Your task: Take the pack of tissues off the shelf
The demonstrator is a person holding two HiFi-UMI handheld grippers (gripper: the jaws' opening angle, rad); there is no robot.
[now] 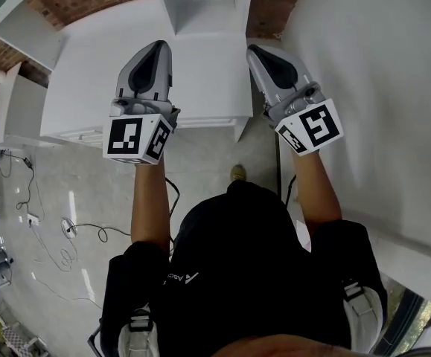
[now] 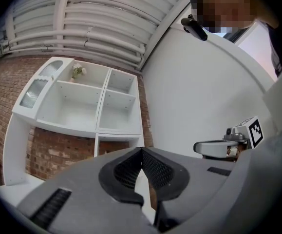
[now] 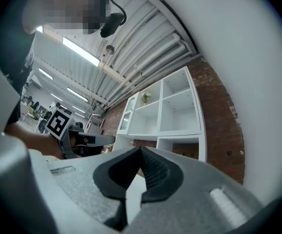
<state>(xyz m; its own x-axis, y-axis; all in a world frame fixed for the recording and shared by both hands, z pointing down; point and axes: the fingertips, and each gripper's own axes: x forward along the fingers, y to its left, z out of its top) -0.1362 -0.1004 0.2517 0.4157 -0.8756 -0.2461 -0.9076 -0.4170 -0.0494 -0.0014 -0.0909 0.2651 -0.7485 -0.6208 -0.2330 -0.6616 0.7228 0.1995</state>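
Left gripper (image 1: pixel 159 45) and right gripper (image 1: pixel 254 50) both pinched together, empty; reaching the shelf (image 1: pixel 204 10) at twelve o'clock so, I'd shove the tissues back.

No text can be read; the shirt's (image 1: pixel 237 274) white print (image 1: pixel 179 278) is too small.

White open shelf (image 2: pixel 104 100) stands upright at the far side against a brick wall (image 2: pixel 58 147), its compartments mostly bare. A small pale object (image 2: pixel 77 71) sits in an upper left compartment, too small to tell whether it is the tissue pack.
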